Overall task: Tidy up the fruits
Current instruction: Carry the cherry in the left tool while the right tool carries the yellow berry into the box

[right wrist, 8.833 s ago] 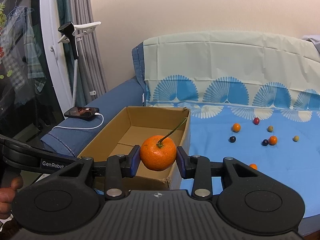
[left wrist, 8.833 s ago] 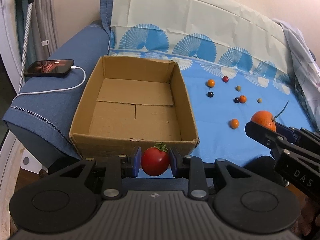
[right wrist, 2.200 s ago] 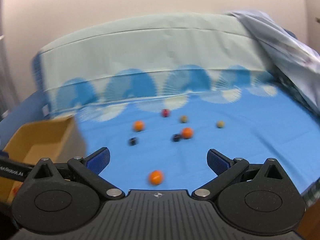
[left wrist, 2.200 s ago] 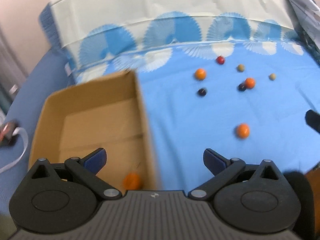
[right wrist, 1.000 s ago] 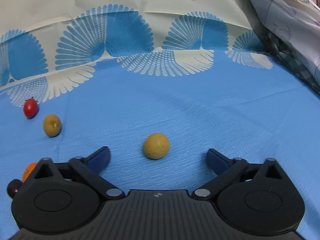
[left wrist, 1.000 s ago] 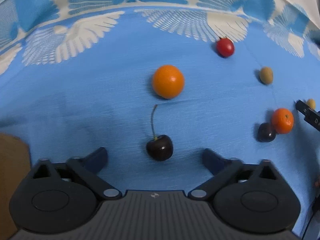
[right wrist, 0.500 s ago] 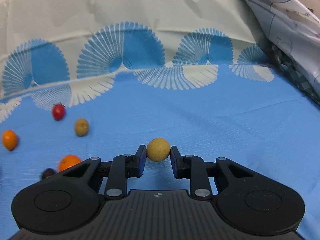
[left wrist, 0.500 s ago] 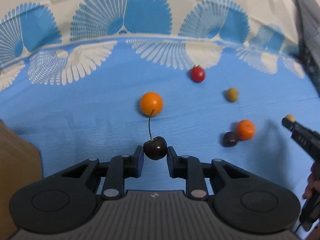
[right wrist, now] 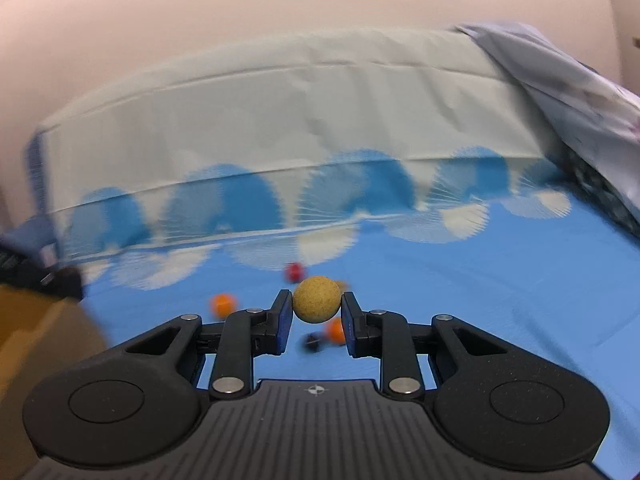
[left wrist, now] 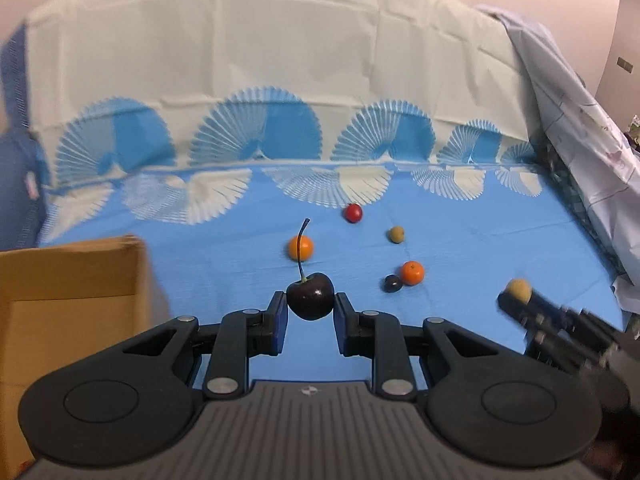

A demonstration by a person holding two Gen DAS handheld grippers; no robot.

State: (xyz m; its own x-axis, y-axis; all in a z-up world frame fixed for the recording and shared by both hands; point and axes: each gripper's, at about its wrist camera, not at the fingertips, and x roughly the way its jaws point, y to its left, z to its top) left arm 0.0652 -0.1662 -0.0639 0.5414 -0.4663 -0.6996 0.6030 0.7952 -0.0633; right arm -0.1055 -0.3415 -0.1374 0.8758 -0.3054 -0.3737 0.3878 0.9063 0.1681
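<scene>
My left gripper (left wrist: 310, 314) is shut on a dark cherry (left wrist: 310, 296) with its stem upright, lifted above the blue cloth (left wrist: 460, 240). My right gripper (right wrist: 316, 312) is shut on a round tan fruit (right wrist: 317, 299), also in the air. In the left wrist view the right gripper (left wrist: 516, 300) shows at the right with the tan fruit (left wrist: 519, 289) at its tip. On the cloth lie an orange fruit (left wrist: 300, 248), a red one (left wrist: 353, 212), a tan one (left wrist: 396, 234), a small mandarin (left wrist: 412, 272) and a dark berry (left wrist: 393, 283). The cardboard box (left wrist: 76, 272) stands at the left.
The patterned sheet runs up a sofa back (left wrist: 280, 72) behind the fruit. A pale crumpled cloth (left wrist: 580, 112) hangs at the right edge. The right wrist view is motion-blurred, with the box corner (right wrist: 36, 332) at its left and fruits (right wrist: 224, 304) on the cloth.
Both grippers closed on their fruit, the left on the cherry and the right on the tan fruit, then rose and pulled back from the cloth toward the box side.
</scene>
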